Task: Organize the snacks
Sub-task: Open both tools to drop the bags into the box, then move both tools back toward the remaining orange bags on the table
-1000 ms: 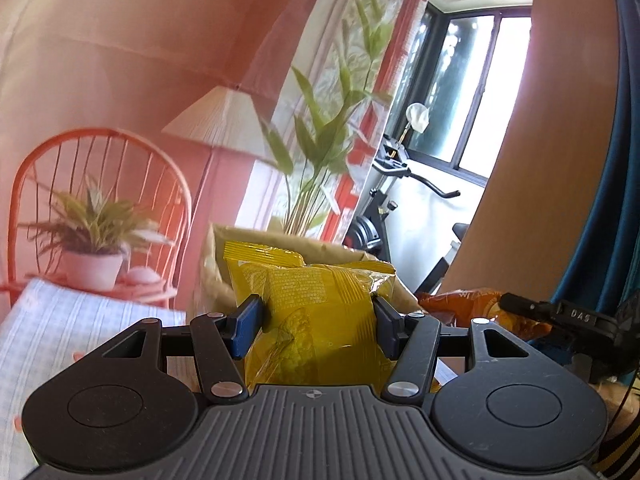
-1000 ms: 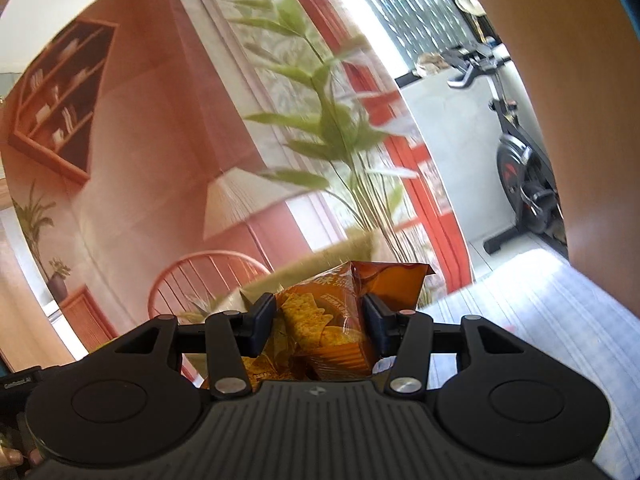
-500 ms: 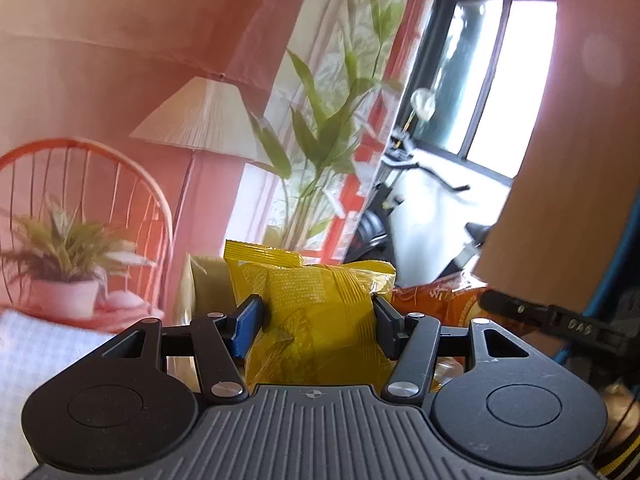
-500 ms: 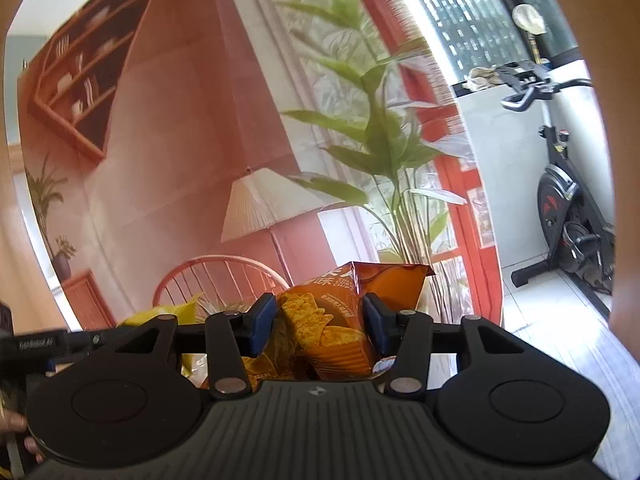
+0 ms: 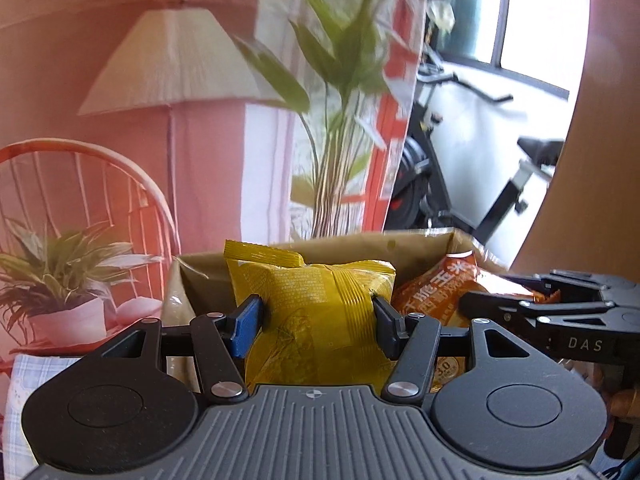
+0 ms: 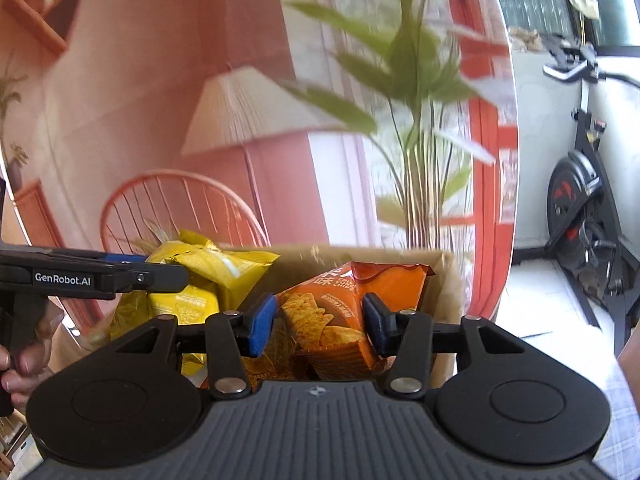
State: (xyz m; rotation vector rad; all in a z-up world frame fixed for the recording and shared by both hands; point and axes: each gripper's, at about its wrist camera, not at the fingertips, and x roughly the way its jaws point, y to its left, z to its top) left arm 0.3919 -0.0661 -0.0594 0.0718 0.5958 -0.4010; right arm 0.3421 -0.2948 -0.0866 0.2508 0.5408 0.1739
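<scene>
- Because each bag is pinched across its middle, the left gripper (image 5: 318, 322) clamps the yellow snack bag (image 5: 316, 312) at lower centre of its frame, pads pressed into both crinkled sides, so the bag stands upright and clear of what lies below.
- Likewise the right gripper (image 6: 318, 322) grips the orange chip bag (image 6: 332, 312) at lower centre of its own view, top seam upward.
- Just behind both bags, mid-frame, the cardboard box (image 5: 420, 244) stands open-topped; the bags hang over its mouth, side by side, probably so they can go in together.
- At the left edge of the right view, a hand (image 6: 20, 364) holds the other gripper's handle.
- Farther back, the lamp (image 5: 172, 64) and tall plant (image 5: 332, 80) fill the upper frame, with an exercise bike (image 6: 580, 208) at far right.
</scene>
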